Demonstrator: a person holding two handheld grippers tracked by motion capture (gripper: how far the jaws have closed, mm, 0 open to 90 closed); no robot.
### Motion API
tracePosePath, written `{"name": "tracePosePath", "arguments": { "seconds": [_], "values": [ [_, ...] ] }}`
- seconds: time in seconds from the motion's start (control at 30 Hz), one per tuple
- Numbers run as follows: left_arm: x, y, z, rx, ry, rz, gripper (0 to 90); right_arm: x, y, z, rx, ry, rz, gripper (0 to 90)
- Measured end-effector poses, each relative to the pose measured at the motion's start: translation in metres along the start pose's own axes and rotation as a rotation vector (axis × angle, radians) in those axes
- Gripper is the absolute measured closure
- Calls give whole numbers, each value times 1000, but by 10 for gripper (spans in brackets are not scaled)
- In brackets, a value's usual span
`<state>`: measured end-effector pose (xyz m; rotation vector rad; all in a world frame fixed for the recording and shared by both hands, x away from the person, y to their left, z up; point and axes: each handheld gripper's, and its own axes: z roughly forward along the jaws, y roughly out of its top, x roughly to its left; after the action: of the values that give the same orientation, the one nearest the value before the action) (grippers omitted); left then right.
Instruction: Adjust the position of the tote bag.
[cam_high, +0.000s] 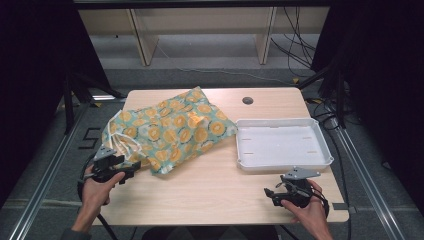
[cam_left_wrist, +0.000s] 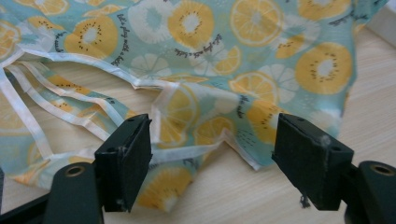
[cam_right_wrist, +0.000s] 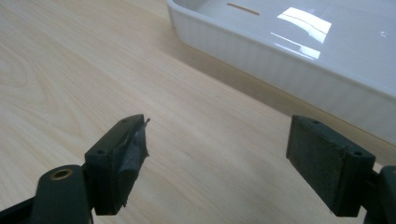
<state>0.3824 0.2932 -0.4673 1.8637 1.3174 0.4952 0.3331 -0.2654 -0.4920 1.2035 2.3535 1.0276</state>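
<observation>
A teal cloth bag (cam_high: 175, 131) printed with orange and kiwi slices lies flat on the left half of the wooden table (cam_high: 220, 187), its white straps at its left end. My left gripper (cam_high: 131, 169) is open at the bag's near left corner. In the left gripper view the bag's folded edge (cam_left_wrist: 210, 140) and straps (cam_left_wrist: 60, 109) lie just beyond the open left gripper (cam_left_wrist: 212, 161). My right gripper (cam_high: 268, 192) is open over bare wood near the front right, with nothing between its fingers. The right gripper view shows the right gripper (cam_right_wrist: 217, 168) short of a white tray (cam_right_wrist: 299, 65).
The shallow white tray (cam_high: 282, 162) sits empty at the right of the table. A round cable hole (cam_high: 247, 100) is near the far edge. Cables (cam_high: 295, 47) and shelf legs stand on the floor beyond. Bare wood stretches between the two grippers.
</observation>
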Motion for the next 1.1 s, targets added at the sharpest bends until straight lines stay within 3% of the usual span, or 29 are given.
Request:
{"name": "tracePosePath", "arguments": {
  "seconds": [0.03,0.1,0.17,0.3,0.33,0.37,0.4,0.53,0.57,0.6,0.67,0.73,0.77,0.83,0.9,0.93,0.97,1.0,1.03,1.1],
  "values": [
    [1,2,3,13,-5,2,301,0,0,1,-18,-6,-2,216],
    [4,6,8,42,-30,26,312,1,0,1,6,5,16,216],
    [6,8,12,42,-29,19,315,-1,0,1,-3,0,-21,217],
    [10,8,21,65,-69,14,330,0,0,1,9,-1,-2,219],
    [10,8,22,75,-74,22,342,2,0,1,14,6,17,222],
    [10,6,24,82,-85,25,354,1,1,1,14,0,0,224],
    [12,5,24,109,-85,56,361,2,1,1,18,10,11,226],
    [12,0,27,107,-102,53,493,0,0,3,5,14,-31,230],
    [10,-2,28,88,-114,30,493,0,0,3,5,14,-31,230],
    [9,-5,28,103,-129,74,602,1,1,3,8,8,-28,231],
    [4,-8,28,97,-147,105,717,1,1,2,15,18,-3,232],
    [-2,-10,27,100,-165,142,806,2,1,2,13,10,-9,233],
    [-7,-11,26,90,-170,137,833,2,1,2,15,17,1,233],
    [-12,-12,24,85,-186,141,870,2,1,2,16,13,0,233],
    [-28,-15,20,95,-216,198,888,1,0,2,6,19,-16,234],
    [-33,-16,19,96,-230,217,893,2,1,1,17,15,11,233],
    [-37,-16,18,99,-232,237,894,2,1,1,15,8,4,233],
    [-40,-15,17,99,-231,261,894,2,1,2,17,13,2,233],
    [-43,-15,16,86,-218,252,887,1,0,2,7,12,-9,233],
    [-39,-10,12,70,-179,281,883,1,0,3,-1,13,-21,235]
  ]
}}
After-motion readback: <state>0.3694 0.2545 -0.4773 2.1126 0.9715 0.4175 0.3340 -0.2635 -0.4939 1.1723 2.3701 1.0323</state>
